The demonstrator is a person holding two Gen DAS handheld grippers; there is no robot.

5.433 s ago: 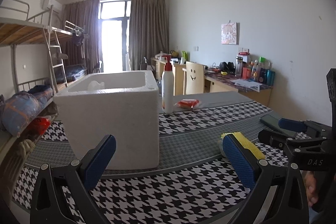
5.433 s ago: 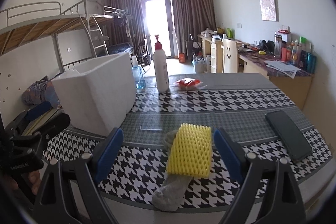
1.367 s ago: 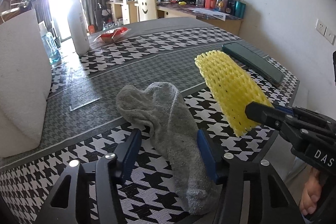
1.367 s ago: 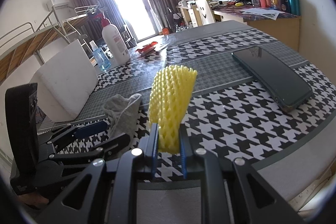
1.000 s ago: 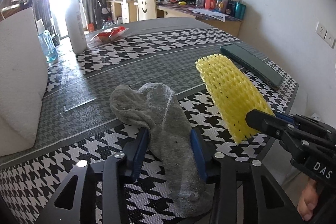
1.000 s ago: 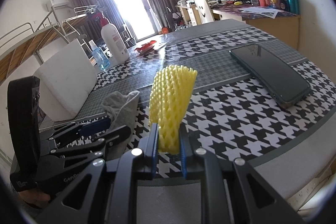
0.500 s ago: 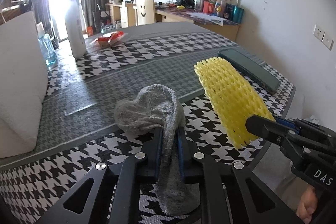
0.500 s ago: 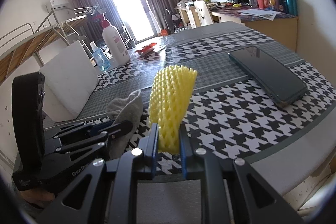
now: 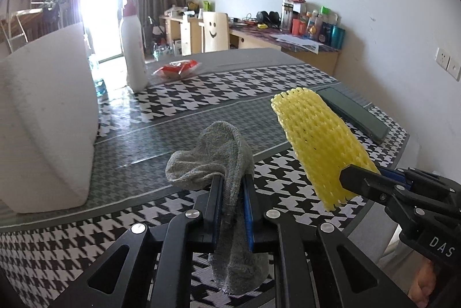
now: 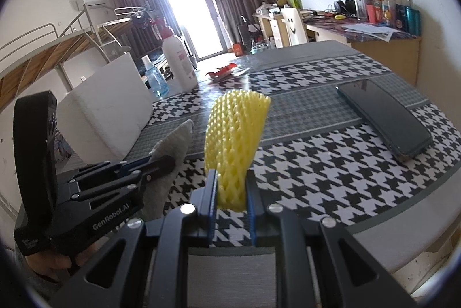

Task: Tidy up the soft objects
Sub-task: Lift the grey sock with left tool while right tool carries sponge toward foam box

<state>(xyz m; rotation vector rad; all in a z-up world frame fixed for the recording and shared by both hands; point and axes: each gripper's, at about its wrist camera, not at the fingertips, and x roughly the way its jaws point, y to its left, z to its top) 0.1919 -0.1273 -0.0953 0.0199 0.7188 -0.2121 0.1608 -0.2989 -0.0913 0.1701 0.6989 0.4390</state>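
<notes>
A grey sock [image 9: 227, 163] hangs off the table, pinched in the middle by my left gripper [image 9: 232, 192], which is shut on it; its toe droops below the fingers. In the right wrist view the sock [image 10: 173, 146] shows at the left beside the left gripper [image 10: 149, 163]. My right gripper [image 10: 230, 192] is shut on the lower end of a yellow foam net sleeve [image 10: 234, 132], which stands up from the pads. That sleeve [image 9: 319, 143] shows on the right of the left wrist view. A white foam box [image 9: 49, 117] stands at the left.
A dark phone [image 10: 386, 117] lies on the houndstooth table [image 10: 331, 163] at the right. A white pump bottle [image 10: 178, 63], a small blue bottle [image 10: 154, 77] and a red packet [image 10: 223, 70] sit further back. A desk with bottles lines the right wall.
My left gripper has shut on the grey sock and raised it off the table. The right gripper, still holding the yellow sleeve, has risen slightly with it.
</notes>
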